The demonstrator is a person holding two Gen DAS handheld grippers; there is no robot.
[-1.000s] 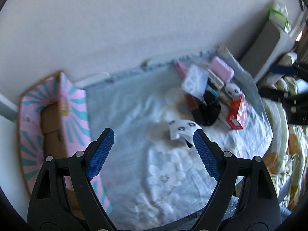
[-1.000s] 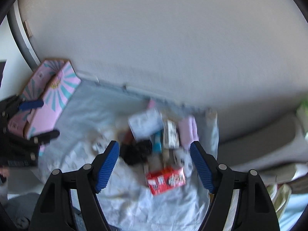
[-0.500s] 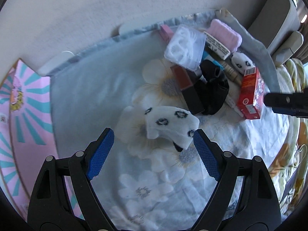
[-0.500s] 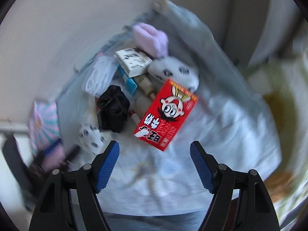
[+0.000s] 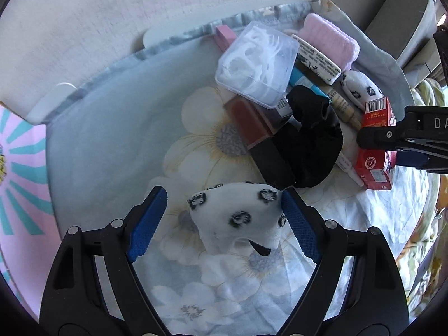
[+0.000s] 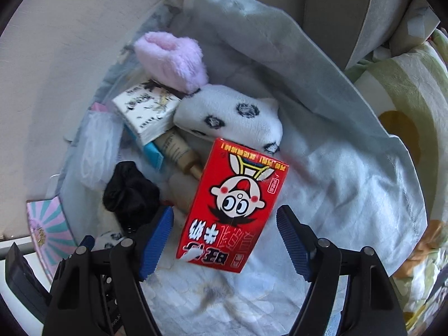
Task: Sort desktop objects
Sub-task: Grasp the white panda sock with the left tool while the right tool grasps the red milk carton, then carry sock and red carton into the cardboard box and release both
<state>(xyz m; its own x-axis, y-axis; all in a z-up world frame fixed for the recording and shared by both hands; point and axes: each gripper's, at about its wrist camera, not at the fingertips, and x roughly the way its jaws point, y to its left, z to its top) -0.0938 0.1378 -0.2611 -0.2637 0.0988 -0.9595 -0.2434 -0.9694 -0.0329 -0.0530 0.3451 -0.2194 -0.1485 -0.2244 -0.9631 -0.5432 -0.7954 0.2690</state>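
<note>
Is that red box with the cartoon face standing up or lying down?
Lying flat. The red box rests on its broad back on the flowered cloth, cartoon face up, between the right gripper's open fingers.

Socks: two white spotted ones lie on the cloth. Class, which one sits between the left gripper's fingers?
The flattened sock apart from the pile, right between the left gripper's open fingers. Its twin lies far off beside the red box.

Free: bare floral cloth (image 5: 112,140) on your left, btwn pile & pink box (image 5: 19,168) | Blocked: dark red box (image 5: 257,137) & black scrunchie (image 5: 310,140) just past spotted sock (image 5: 238,215) | R side: red carton (image 6: 235,210) filled your jaw gap, cloth (image 6: 350,196) open to its right
</note>
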